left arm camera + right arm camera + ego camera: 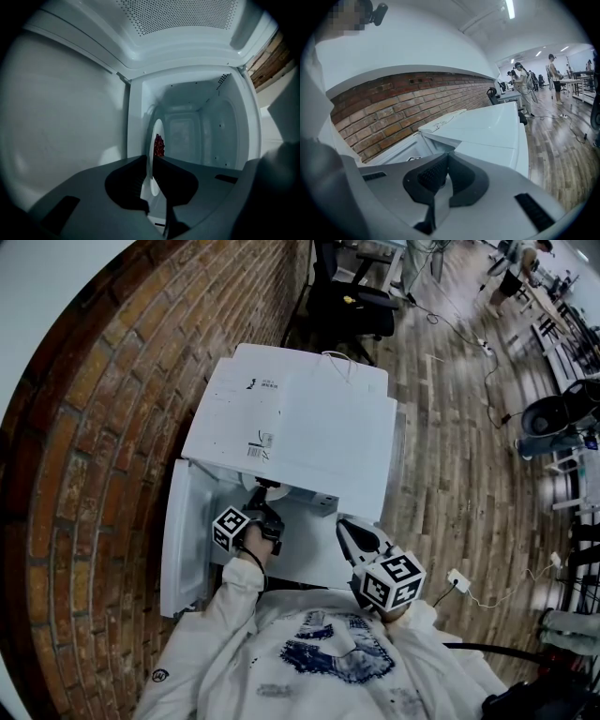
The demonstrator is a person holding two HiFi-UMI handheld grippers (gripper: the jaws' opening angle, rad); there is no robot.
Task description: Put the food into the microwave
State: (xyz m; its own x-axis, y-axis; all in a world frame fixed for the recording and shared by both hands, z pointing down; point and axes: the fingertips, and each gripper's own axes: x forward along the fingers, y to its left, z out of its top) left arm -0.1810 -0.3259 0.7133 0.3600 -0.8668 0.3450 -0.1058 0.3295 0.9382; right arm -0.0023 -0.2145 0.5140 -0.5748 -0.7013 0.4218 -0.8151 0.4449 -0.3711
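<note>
Left tool pinches rim of white plate carrying red food inside microwave cavity. Plate stiff, probably breakable, smooth; keep level, hold at rim. Right tool pressed together, empty, outside.

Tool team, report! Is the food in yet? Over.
Left tool shut on plate, red food inside microwave. Right tool shut, empty. Nothing in the way.
</note>
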